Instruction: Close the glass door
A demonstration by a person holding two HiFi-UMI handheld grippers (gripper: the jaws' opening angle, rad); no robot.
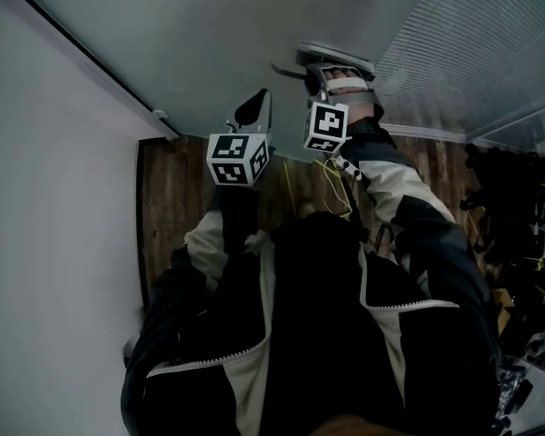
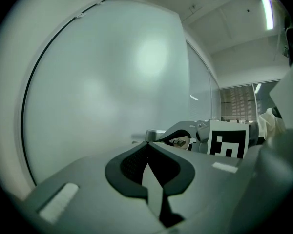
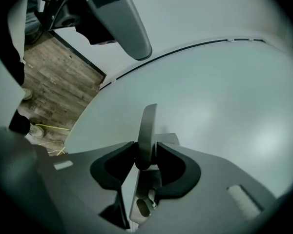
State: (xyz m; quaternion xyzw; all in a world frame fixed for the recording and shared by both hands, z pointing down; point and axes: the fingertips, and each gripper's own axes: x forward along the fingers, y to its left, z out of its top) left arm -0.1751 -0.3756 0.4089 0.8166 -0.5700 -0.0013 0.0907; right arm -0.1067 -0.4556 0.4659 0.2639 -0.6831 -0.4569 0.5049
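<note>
The frosted glass door fills the top of the head view; its dark edge line runs diagonally past a white wall. My right gripper is shut on the door's metal lever handle, which stands upright between the black pads in the right gripper view. My left gripper is just left of it, close to the glass, shut with nothing in it. In the left gripper view its tips meet, and the right gripper's marker cube and the handle show beyond.
A white wall stands at the left and ribbed glass panelling at the right. Wood flooring lies below with yellow cable on it. Dark gear is piled at the right. The person's jacket fills the foreground.
</note>
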